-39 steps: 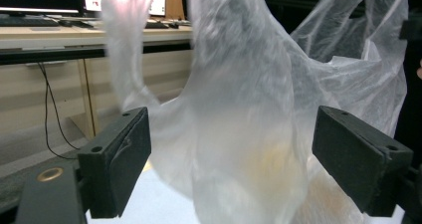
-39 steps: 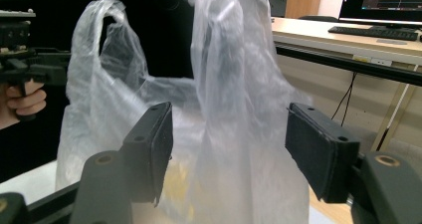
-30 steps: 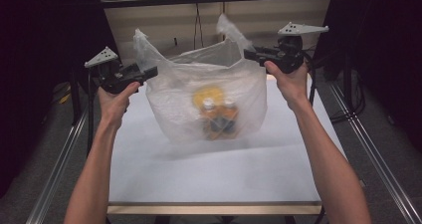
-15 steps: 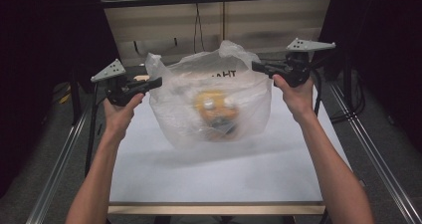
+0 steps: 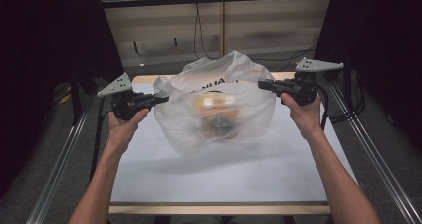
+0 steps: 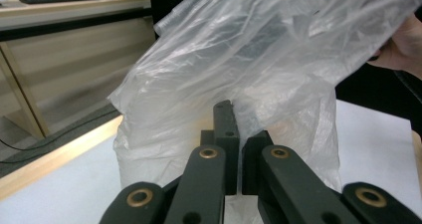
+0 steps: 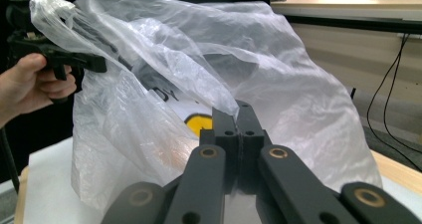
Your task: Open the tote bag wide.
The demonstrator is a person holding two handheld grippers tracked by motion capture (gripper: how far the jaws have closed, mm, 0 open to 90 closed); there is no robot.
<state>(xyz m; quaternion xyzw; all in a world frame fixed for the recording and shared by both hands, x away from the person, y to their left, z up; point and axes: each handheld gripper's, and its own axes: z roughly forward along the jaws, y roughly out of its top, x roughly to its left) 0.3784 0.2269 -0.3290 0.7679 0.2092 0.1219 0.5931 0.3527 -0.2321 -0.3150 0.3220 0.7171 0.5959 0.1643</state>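
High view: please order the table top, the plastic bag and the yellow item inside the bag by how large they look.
1. table top
2. plastic bag
3. yellow item, blurred behind the plastic, clearly the smallest

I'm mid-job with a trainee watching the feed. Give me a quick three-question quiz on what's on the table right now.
1. True or false: the left gripper and the right gripper each pinch the clear plastic bag on opposite sides.
2. Where is the bag's bottom? A) resting on the white table B) hanging past the table edge C) lying on the floor
3. What colour stands out most on the things inside the bag?

Key:
1. True. In each gripper view the jaws are closed with plastic film caught between them.
2. A.
3. Yellow to orange; the film blurs them too much to tell what they are.
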